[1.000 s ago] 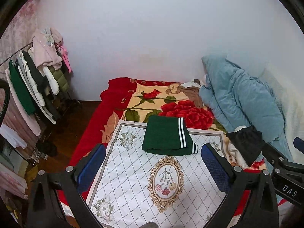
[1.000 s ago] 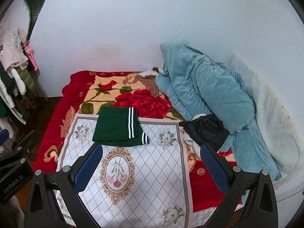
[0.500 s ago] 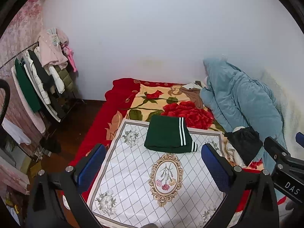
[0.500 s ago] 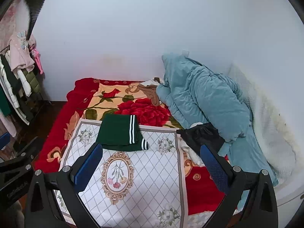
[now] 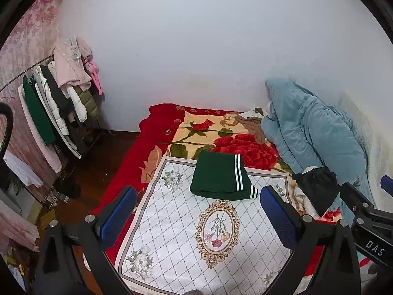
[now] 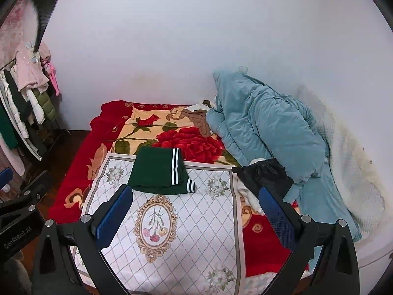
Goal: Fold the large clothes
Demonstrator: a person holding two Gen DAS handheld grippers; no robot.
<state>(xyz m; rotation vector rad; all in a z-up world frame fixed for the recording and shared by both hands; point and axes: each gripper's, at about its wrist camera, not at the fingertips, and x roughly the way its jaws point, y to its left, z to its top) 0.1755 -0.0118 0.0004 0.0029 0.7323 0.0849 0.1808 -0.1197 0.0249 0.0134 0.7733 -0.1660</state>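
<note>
A folded dark green garment (image 5: 221,177) with white stripes lies flat at the far edge of a white quilted mat (image 5: 196,233) on the bed; it also shows in the right wrist view (image 6: 159,170). My left gripper (image 5: 197,215) is open and empty, held back well above the mat's near part. My right gripper (image 6: 195,215) is open and empty too, likewise held back from the garment. A crumpled black garment (image 6: 265,174) lies on the bed to the right of the mat, also in the left wrist view (image 5: 316,186).
A red rose blanket (image 5: 221,137) covers the bed. A bunched blue duvet (image 6: 265,127) and a white blanket (image 6: 351,162) lie along the right. A clothes rack (image 5: 49,103) with hanging clothes stands at the left over dark wooden floor (image 5: 98,162).
Both grippers have pulled back and risen from the bed, so the garment and mat look smaller and lower. The green garment has not moved.
</note>
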